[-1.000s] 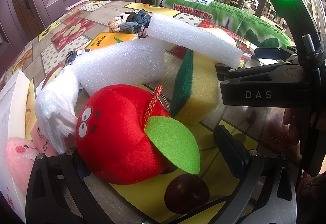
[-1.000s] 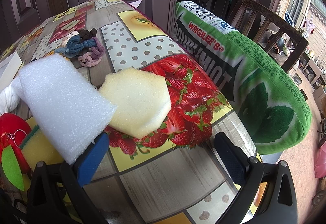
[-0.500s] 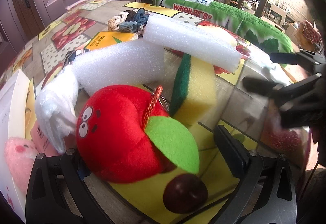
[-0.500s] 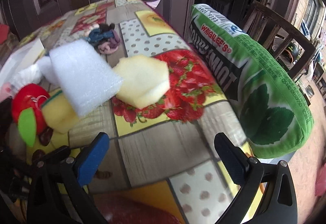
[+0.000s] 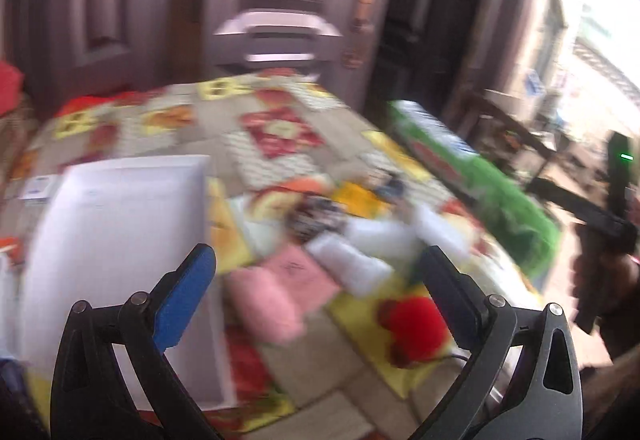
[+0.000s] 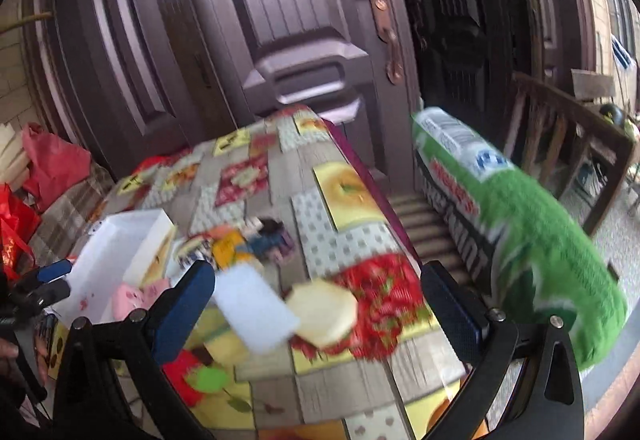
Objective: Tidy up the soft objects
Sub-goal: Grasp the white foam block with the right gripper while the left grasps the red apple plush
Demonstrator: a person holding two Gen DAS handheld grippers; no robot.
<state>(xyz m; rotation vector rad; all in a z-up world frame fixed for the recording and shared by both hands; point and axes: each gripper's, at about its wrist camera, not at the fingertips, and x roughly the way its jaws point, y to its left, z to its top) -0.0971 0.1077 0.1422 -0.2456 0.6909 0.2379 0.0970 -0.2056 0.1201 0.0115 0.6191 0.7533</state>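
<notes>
Both views are motion-blurred. My left gripper [image 5: 316, 300] is open and empty, held above the table. Below it lie a red plush apple [image 5: 414, 324], a pink plush toy [image 5: 264, 304] and white foam blocks [image 5: 376, 244]. A white box [image 5: 120, 224] stands at the left. My right gripper [image 6: 316, 314] is open and empty, above the table's near edge. Under it lie a white foam block [image 6: 256, 312], a pale yellow sponge piece [image 6: 324, 312] and the red plush apple [image 6: 184, 372]. The white box [image 6: 124, 248] and pink plush [image 6: 132, 298] show at left.
A fruit-patterned tablecloth [image 6: 344, 195] covers the table. A large green plush gum pack [image 6: 536, 252] lies on a wooden chair [image 6: 576, 135] to the right. Knotted cords [image 6: 272, 240] lie mid-table. Dark doors stand behind. Red bags [image 6: 48, 159] sit far left.
Both grippers have pulled back and risen away from the soft objects, so more of the table shows. The right gripper let go of the white foam block, which now rests on the pile.
</notes>
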